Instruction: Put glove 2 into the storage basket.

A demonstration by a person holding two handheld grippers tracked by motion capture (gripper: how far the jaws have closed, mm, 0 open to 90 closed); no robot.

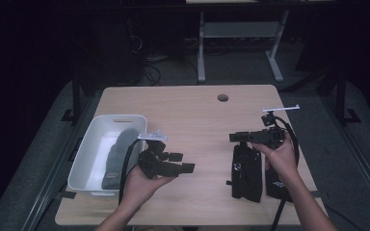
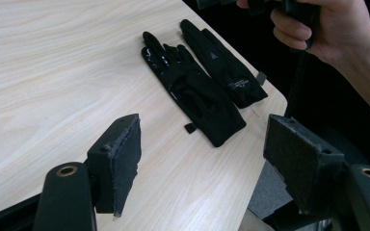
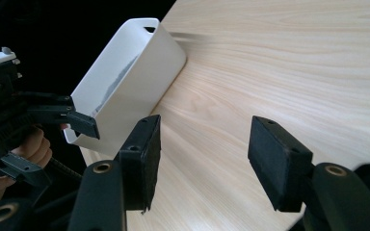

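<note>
White bin (image 1: 89,159) with perhaps a grey garment (image 1: 119,156) inside; both grippers' (image 1: 176,162) (image 1: 238,137) jaws spread, empty.

A lab or test room is suggested rather than a home. A plain light-wood desk (image 1: 192,115) with a round cable hole (image 1: 223,97) at its 1 o'clock corner is set in a darkened room. Beyond it, at 12 o'clock, the white metal legs of a second bench (image 1: 201,53) are seen on a grey floor, with loose cables (image 1: 149,72) bundled at 11 o'clock beside dark equipment. Black metal frame posts (image 1: 75,94) are placed at 9 and 3 o'clock, as is usual around a recording rig
</note>
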